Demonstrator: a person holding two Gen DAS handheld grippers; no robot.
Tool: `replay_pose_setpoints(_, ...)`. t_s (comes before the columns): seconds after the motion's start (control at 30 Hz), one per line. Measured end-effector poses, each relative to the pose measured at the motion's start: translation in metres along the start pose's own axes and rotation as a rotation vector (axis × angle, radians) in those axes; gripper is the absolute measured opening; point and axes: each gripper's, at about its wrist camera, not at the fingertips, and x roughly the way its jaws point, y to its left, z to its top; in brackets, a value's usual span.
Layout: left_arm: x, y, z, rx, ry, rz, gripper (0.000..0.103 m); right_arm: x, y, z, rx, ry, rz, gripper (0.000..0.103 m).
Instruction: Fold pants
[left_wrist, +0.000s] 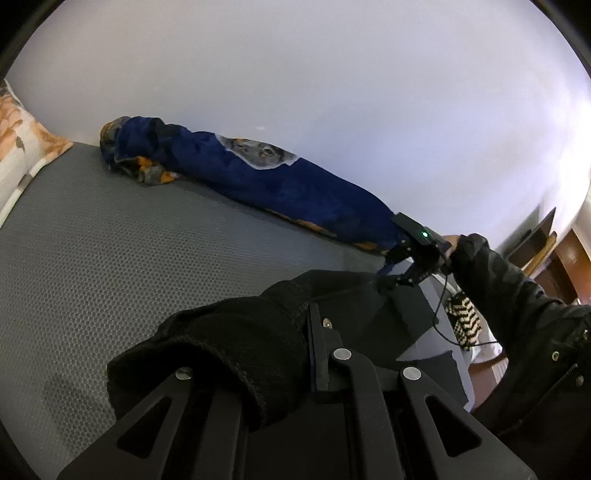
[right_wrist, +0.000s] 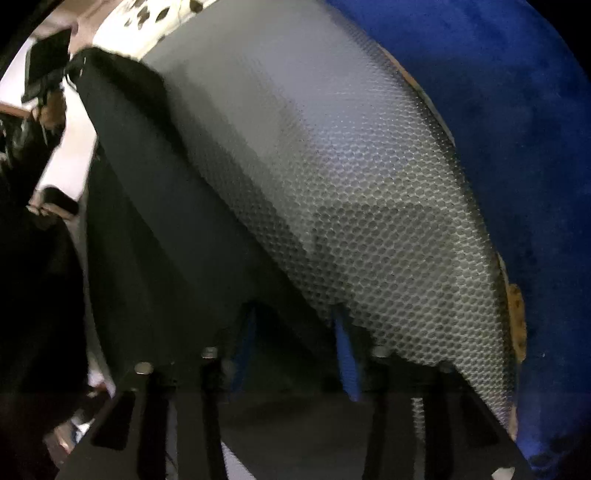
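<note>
Black pants (left_wrist: 229, 343) hang stretched between my two grippers above a grey mesh mattress (left_wrist: 110, 258). My left gripper (left_wrist: 314, 354) is shut on the waistband end, which bunches over its fingers. My right gripper shows in the left wrist view (left_wrist: 397, 275), shut on the far end of the pants. In the right wrist view the pants (right_wrist: 155, 229) run as a taut black sheet from my right gripper (right_wrist: 295, 350) up to the left gripper (right_wrist: 48, 74) at the top left. Blue pads show on the right fingers (right_wrist: 347, 358).
A rolled blue blanket (left_wrist: 258, 177) lies along the white wall at the far edge of the mattress (right_wrist: 351, 203); it also shows in the right wrist view (right_wrist: 517, 147). A floral pillow (left_wrist: 22, 147) sits at the left. The person's dark jacket sleeve (left_wrist: 517, 314) is at the right.
</note>
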Motion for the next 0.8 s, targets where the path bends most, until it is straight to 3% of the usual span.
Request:
replay_pose_setpoints(0.03,0.001,0.002,0.0,-0.004,-0.003,0.002,0.008,0.0,0.001,-0.001,0.007,0.002,-0.018,0.014)
replay_pose_setpoints(0.13,0.002,0.003,0.001,0.0,-0.014,0.003,0.008,-0.009,0.014,-0.007,0.014,-0.049,-0.142,0.008)
replay_pose_setpoints(0.33,0.006,0.002,0.002,0.027,-0.018,0.011,0.008,-0.032,0.072,-0.039,0.097,-0.208,-0.492,0.004)
replay_pose_setpoints(0.43,0.006,0.005,0.001,0.038,-0.008,0.001,0.008,-0.043,0.118,-0.07,0.189,-0.295,-0.582,0.003)
replay_pose_setpoints(0.63,-0.009,0.004,-0.015,0.086,0.025,-0.029,0.008,-0.029,0.216,-0.128,0.268,-0.341,-0.654,0.003)
replay_pose_setpoints(0.8,-0.026,-0.001,-0.05,0.16,0.103,-0.046,0.009,0.008,0.26,-0.142,0.326,-0.311,-0.592,0.003)
